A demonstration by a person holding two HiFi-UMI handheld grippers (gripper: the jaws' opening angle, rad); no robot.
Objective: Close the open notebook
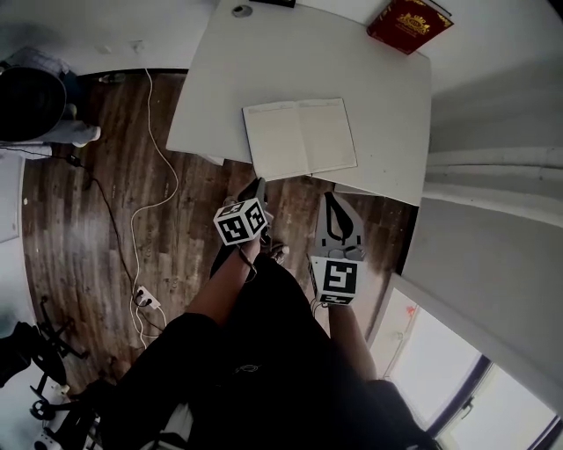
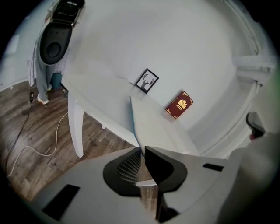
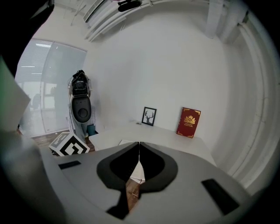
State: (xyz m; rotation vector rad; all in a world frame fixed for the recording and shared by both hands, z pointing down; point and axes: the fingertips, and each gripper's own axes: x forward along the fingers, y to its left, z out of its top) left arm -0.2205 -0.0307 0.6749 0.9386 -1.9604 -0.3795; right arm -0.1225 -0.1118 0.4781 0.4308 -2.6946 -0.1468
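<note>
Left gripper (image 2: pixel 142 149) is pinching the notebook (image 1: pixel 299 136) at its edge. Right gripper (image 3: pixel 139 144) is hovering closed, empty. Upper-right red book (image 1: pixel 409 24) is showing gold print too small to read.

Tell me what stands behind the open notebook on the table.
Behind the open notebook, by the wall, stand a red book and a framed deer picture. What lies behind those two is covered by them.

In the head view, the print on the pages of the notebook (image 1: pixel 299 138) is too small for me to read, and the top edge cuts off nearly all of the framed picture (image 1: pixel 271 3). In the left gripper view, the left gripper (image 2: pixel 142 148) hides the notebook's near edge. I can't read the gold print on the red book (image 2: pixel 179 105).
</note>
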